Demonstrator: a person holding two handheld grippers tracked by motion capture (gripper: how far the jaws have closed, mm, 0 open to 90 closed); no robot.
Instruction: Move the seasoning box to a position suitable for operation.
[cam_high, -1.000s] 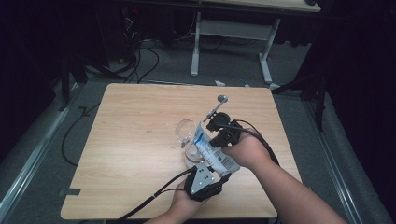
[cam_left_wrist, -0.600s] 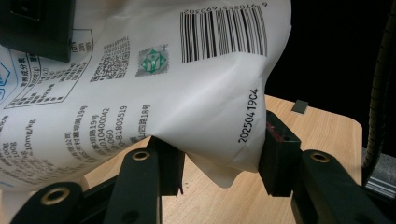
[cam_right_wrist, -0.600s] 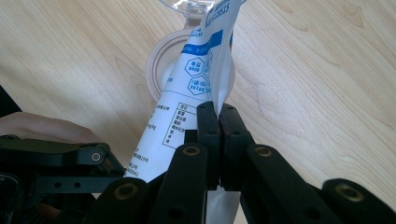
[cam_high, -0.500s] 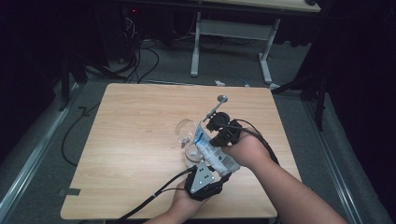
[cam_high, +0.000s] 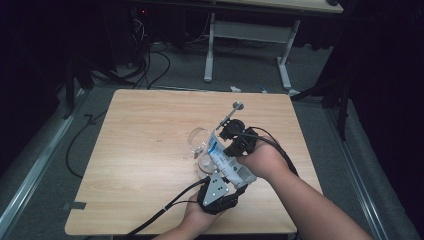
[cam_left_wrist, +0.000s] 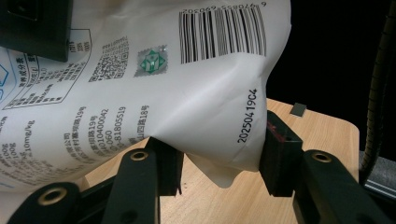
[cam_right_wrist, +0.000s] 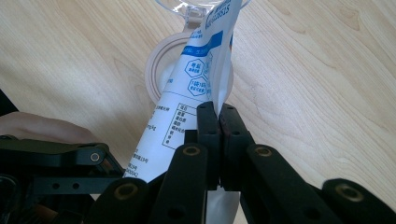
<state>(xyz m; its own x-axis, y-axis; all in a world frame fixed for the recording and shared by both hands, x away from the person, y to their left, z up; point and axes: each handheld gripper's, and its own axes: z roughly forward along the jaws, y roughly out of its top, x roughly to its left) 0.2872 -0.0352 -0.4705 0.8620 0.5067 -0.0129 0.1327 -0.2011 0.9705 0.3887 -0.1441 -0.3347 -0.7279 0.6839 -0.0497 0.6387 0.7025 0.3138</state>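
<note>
Right gripper (cam_right_wrist: 218, 116): jaws clamped together on the edge of a white printed pouch (cam_right_wrist: 187, 121), the film pinched flat between the pads. In the high view the right gripper (cam_high: 231, 136) sits over the middle-right of the wooden table (cam_high: 145, 130), with a hand (cam_high: 265, 160) behind it.

Left gripper (cam_left_wrist: 219, 158): jaws about half spread, straddling the pouch's lower end (cam_left_wrist: 154, 93). The right-hand pad touches the crumpled film by the date code; the left-hand pad sits under the fold. Grip looks like a loose hold on the pouch bottom rather than a hard squeeze. In the high view the left gripper (cam_high: 218, 192) is near the front edge, grey plate on top, cable trailing off toward the front left.

Pouch (cam_high: 229, 162) hangs tilted between the two grippers, barcode end toward the left gripper, blue-printed end toward a clear glass (cam_high: 199, 141).

The glass lies just beside the pouch's far end. In the right gripper view its round base (cam_right_wrist: 161, 70) sits behind the pouch.
</note>
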